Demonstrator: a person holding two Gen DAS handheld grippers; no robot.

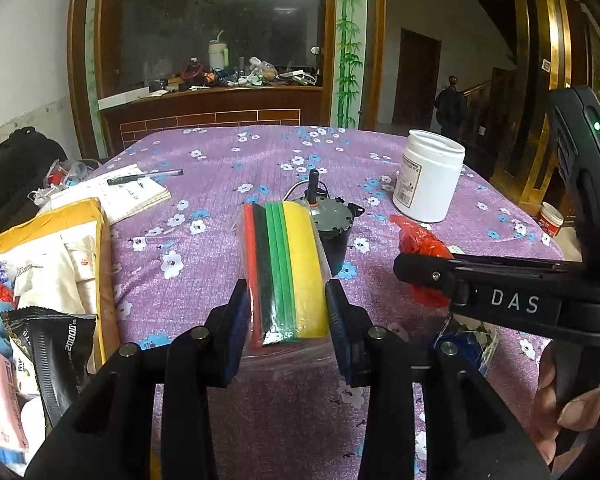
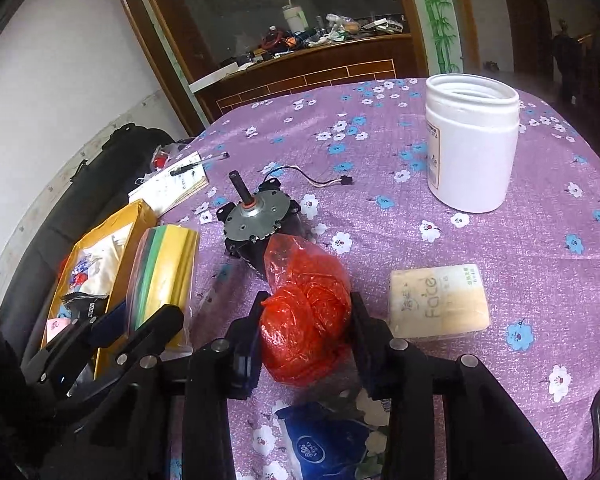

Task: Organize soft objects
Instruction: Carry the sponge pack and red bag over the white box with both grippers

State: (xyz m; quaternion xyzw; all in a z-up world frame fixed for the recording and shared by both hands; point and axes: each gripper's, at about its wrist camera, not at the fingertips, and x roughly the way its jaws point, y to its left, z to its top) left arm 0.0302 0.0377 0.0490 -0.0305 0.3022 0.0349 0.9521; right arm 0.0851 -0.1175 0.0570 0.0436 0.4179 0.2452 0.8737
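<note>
Right hand-held gripper point(image 2: 306, 330) closed on crumpled red plastic bag point(image 2: 306, 316) over floral purple surface point(image 2: 540, 264); motor point(image 2: 256, 216) just behind bag, tissue pack point(image 2: 440, 302) beside it, white jar point(image 2: 472, 140) farther back.

The table point(image 1: 228, 152) carries a purple cloth patterned with white and blue blossoms. The sponge pack point(image 1: 286, 272) shows stripes of red, black, green and yellow under clear wrap. The plastic bag point(image 2: 306, 312) is translucent red. The jar point(image 2: 474, 140) is white with a pale label. The tissue pack point(image 2: 440, 300) is cream with grey lettering. The box point(image 1: 100, 248) at the table's left is yellow. Both hand-held grippers, left point(image 1: 287, 316) and right point(image 2: 306, 320), are black with blue pads.
</note>
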